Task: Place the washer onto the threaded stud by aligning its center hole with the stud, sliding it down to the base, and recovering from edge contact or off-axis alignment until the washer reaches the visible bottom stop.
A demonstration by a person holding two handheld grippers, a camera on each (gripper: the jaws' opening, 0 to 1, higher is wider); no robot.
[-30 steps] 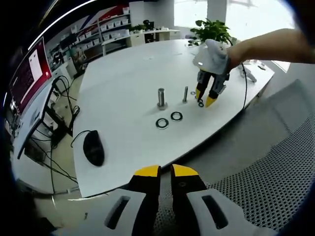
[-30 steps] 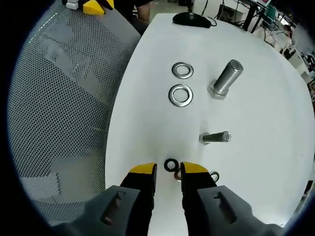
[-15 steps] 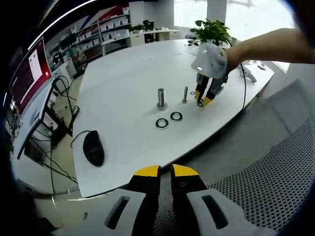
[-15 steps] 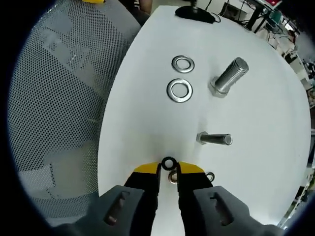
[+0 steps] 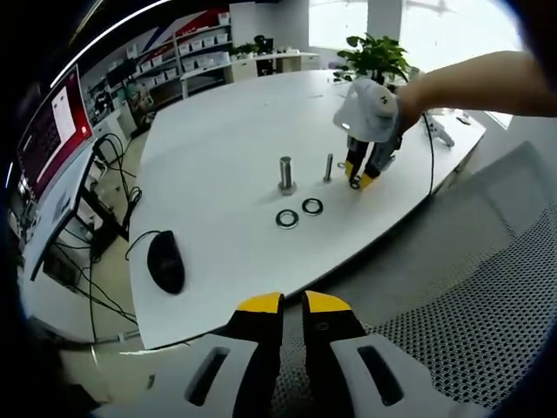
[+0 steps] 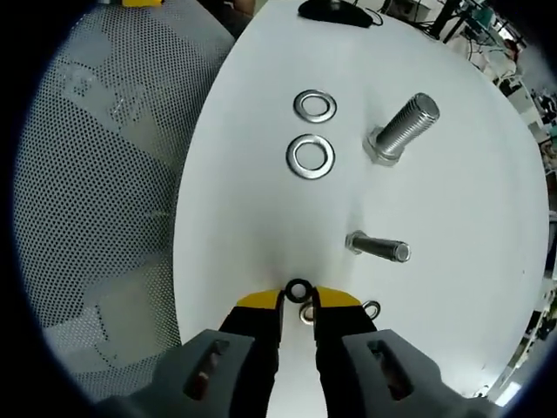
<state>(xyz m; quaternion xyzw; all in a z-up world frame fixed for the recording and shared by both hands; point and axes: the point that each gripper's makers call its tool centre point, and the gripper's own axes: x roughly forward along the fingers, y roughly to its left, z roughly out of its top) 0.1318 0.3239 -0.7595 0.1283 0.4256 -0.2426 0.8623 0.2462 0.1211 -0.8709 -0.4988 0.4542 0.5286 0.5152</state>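
On the white table (image 6: 470,226) my right gripper (image 6: 298,299) is shut on a small black washer (image 6: 298,288), held at the yellow fingertips (image 6: 259,301). The thin threaded stud (image 6: 379,248) stands just ahead and to the right. A thicker stud (image 6: 402,131) is beyond it. In the left gripper view the right gripper (image 5: 357,178), in a person's hand, holds the black washer (image 5: 354,182) beside the thin stud (image 5: 328,166) and thick stud (image 5: 285,173). My left gripper (image 5: 293,304) hangs shut and empty off the table (image 5: 218,148) edge.
Two large steel washers (image 6: 315,105) (image 6: 310,157) lie left of the thick stud. Two small washers (image 6: 372,308) (image 6: 306,314) lie by the right jaws. A black mouse (image 5: 165,261) sits near the table edge. A mesh chair (image 6: 104,174) is alongside.
My right gripper's jaws closed on the black washer, which now sits at the fingertips. That view has pulled back slightly. The left gripper has not moved.
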